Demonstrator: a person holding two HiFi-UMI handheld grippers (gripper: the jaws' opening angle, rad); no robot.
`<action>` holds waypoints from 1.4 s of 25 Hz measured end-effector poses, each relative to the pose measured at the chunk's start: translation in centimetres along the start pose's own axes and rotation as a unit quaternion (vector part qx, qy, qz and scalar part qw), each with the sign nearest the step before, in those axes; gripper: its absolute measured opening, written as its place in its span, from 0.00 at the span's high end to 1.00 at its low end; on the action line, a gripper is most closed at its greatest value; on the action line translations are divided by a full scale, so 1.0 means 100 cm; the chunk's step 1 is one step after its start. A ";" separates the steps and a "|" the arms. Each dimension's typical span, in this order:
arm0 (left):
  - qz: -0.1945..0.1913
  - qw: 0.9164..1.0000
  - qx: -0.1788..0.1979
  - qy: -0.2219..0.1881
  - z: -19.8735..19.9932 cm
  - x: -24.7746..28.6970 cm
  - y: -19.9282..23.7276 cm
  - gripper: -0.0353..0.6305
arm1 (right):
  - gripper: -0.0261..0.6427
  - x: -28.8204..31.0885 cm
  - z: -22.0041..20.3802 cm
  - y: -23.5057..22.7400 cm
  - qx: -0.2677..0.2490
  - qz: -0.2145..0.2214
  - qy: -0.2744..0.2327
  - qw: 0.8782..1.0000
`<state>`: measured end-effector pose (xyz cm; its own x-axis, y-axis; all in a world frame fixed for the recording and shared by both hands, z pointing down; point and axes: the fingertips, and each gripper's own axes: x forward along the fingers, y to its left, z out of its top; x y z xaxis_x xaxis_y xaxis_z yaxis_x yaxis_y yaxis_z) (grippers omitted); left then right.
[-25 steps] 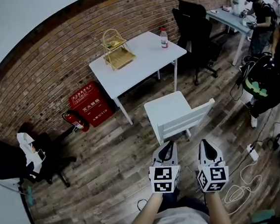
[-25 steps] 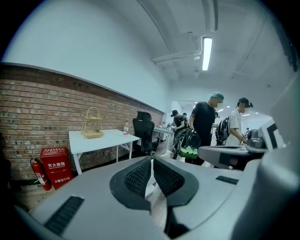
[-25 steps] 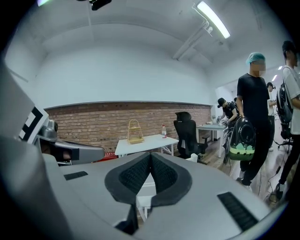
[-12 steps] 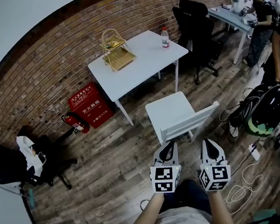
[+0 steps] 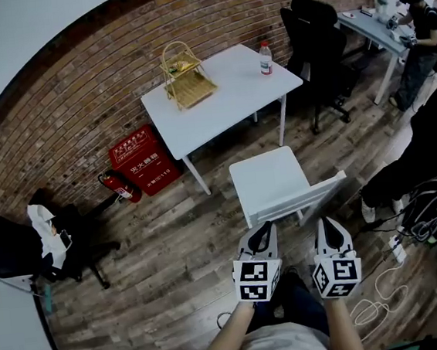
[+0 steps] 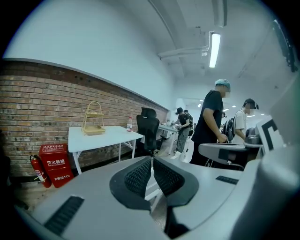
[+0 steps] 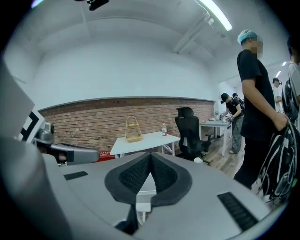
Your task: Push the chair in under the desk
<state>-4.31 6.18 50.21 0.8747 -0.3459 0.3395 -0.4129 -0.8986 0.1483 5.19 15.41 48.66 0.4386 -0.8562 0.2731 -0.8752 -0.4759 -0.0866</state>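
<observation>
Bottom centre of head view: both forearms come up from the lower edge, side by side, wrists straight, grippers pointing up-frame at the chair back

- left gripper [image 5: 265,226]: jaws pressed together, nothing between the pads; same in its own view [image 6: 152,161], pads meet along a thin seam
- right gripper [image 7: 150,157]: jaws fully closed, empty; in head view [image 5: 322,222] it sits level with the left one, marker cubes facing the camera
- both tips sit just behind the backrest of the white chair [image 5: 273,181]; contact with the rail can't be told from any view
- chair stands mid-frame on the wood floor, seat toward the white desk [image 5: 222,100], backrest toward the person; clear of the desk, not tucked under it
- desk is above the chair against the brick wall, with a wire basket [image 5: 185,77] at its left part and a bottle [image 5: 266,58] at its right
- black office chair [image 5: 316,36] upper right, red box [image 5: 141,161] left of the desk legs
</observation>
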 end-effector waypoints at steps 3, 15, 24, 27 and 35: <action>0.006 1.000 0.000 0.002 0.004 0.020 -0.005 0.90 | 0.94 0.016 0.005 -0.018 0.000 0.009 0.000 1.000; 0.045 0.999 0.007 0.015 0.023 0.085 -0.016 0.90 | 0.94 0.076 0.018 -0.078 -0.012 0.056 0.027 0.998; 0.044 0.998 0.033 0.011 0.023 0.104 -0.025 0.90 | 0.94 0.095 0.010 -0.111 -0.016 0.080 0.037 0.996; 0.045 0.998 0.040 0.018 0.017 0.103 -0.024 0.90 | 0.93 0.099 0.006 -0.125 -0.016 0.070 0.041 0.997; 0.057 0.997 0.032 0.038 0.004 0.092 0.009 0.82 | 0.93 0.121 0.005 -0.141 -0.019 0.083 0.039 0.996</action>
<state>3.47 2.04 53.13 0.8000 -0.4278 0.4207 -0.4897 -0.8707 0.0457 22.96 11.65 52.67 0.2705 -0.9034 0.3326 -0.9424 -0.3191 -0.1004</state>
